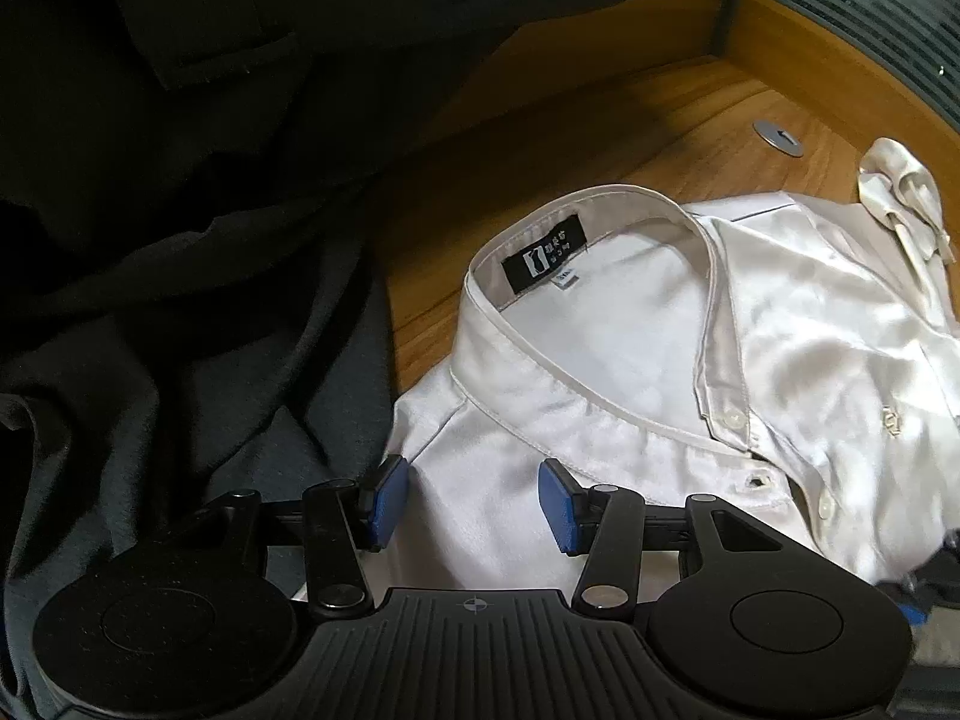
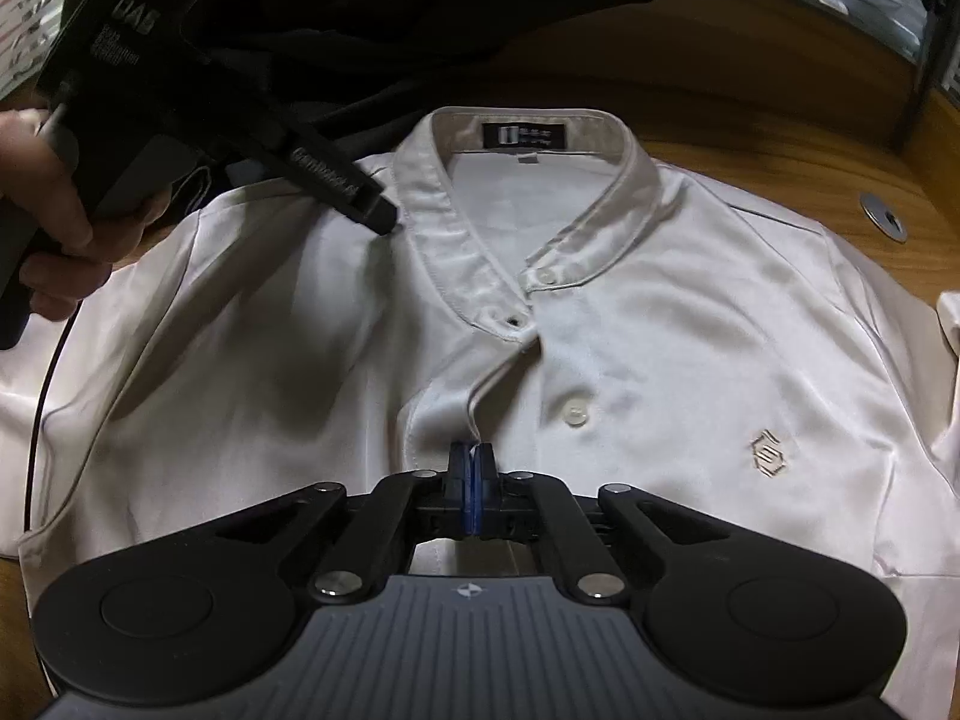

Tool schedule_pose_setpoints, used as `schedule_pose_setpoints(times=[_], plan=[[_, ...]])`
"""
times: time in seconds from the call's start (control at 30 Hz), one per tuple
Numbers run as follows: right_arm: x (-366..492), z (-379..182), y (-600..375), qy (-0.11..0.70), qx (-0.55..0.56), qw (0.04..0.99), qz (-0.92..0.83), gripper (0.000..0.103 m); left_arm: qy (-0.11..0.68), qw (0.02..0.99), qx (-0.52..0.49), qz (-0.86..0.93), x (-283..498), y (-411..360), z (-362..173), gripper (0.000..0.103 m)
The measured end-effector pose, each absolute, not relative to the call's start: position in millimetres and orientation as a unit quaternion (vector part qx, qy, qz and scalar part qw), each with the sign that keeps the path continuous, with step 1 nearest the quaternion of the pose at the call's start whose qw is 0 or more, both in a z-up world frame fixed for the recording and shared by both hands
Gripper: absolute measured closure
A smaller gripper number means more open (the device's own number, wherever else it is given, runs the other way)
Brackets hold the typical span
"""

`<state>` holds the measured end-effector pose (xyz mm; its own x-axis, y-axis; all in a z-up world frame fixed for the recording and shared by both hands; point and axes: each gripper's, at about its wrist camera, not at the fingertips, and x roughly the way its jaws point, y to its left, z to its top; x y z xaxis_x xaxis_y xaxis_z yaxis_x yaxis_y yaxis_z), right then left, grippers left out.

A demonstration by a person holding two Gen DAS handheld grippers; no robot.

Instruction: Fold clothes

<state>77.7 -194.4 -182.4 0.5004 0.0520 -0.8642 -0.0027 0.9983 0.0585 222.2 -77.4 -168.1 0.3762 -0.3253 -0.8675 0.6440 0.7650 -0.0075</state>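
A white satin shirt (image 2: 660, 324) with a band collar lies face up on a wooden table (image 2: 780, 138). It also shows in the left wrist view (image 1: 600, 360). My right gripper (image 2: 473, 462) is shut on the shirt's front placket edge, below the second button. My left gripper (image 1: 474, 498) is open, its blue pads astride the shirt's shoulder area beside the collar, holding nothing. In the right wrist view the left gripper's body (image 2: 336, 180) reaches in from the left, its tip near the collar.
A heap of dark clothes (image 1: 180, 240) lies to the left of the shirt, touching it. A metal grommet (image 1: 778, 137) sits in the tabletop beyond the shirt. A rumpled cuff (image 1: 900, 198) lies at the far right. A glass partition (image 1: 870, 0) borders the table.
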Motion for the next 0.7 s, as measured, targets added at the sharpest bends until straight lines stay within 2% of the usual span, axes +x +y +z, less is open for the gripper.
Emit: schedule_pose_setpoints(times=[0.27, 0.3, 0.33, 0.4, 0.67, 0.7], plan=[[81.0, -168.6, -225.8, 0.5, 0.017, 0.866, -0.013, 0.101, 0.474, 0.824, 0.161, -0.264, 225.9, -73.2, -167.3, 0.054], [83.4, -165.1, -227.6, 0.497, 0.015, 0.868, -0.009, 0.097, 0.476, 0.824, 0.16, -0.261, 226.3, -72.8, -166.9, 0.055], [87.9, -161.6, -230.1, 0.491, 0.013, 0.871, -0.004, 0.086, 0.478, 0.824, 0.159, -0.258, 226.7, -72.4, -166.4, 0.055], [99.5, -156.5, -233.7, 0.485, 0.01, 0.874, 0.011, 0.078, 0.48, 0.825, 0.157, -0.254, 227.0, -71.5, -165.7, 0.055], [154.4, -183.6, -224.3, 0.502, -0.056, 0.861, 0.053, 0.078, 0.456, 0.826, 0.14, -0.301, 210.7, -73.8, -147.6, 0.055], [158.0, -188.8, -224.4, 0.507, -0.057, 0.859, 0.053, 0.086, 0.453, 0.822, 0.139, -0.315, 206.4, -74.8, -144.8, 0.054]])
